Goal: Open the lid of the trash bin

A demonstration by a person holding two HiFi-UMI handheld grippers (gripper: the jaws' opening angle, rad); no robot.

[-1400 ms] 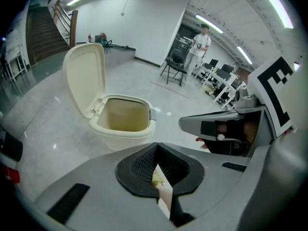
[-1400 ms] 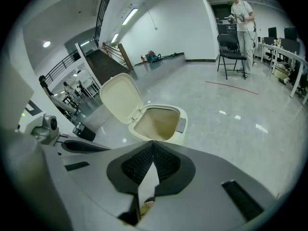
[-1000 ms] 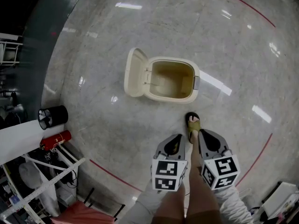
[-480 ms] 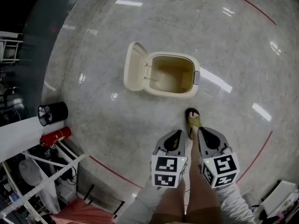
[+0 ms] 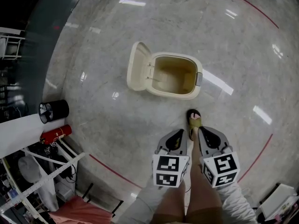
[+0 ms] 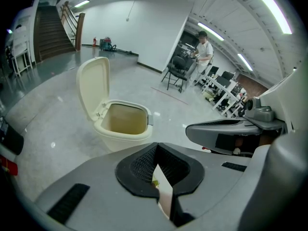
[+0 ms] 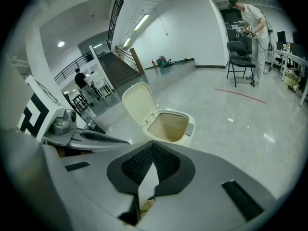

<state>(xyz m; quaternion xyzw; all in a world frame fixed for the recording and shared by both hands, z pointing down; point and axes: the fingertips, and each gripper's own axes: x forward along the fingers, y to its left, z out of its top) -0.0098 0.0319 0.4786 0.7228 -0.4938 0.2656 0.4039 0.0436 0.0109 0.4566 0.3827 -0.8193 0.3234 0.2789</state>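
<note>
Lid (image 5: 138,72) already upright, the cream plastic trash bin (image 5: 176,78) stands open on polished marble floor (image 5: 98,106); the left gripper (image 5: 174,143) and right gripper (image 5: 209,141), both closed and empty, hang near the person's legs, apparently finished.

Head view overhead, gripper views low, sharing open bin (image 5: 174,94)

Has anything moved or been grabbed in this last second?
Almost nothing. Only the whole view slid slightly, so the camera moved, not the things. The trash bin still stands with its lid raised; the left gripper and right gripper stay shut, empty, held low by the person's legs.
</note>
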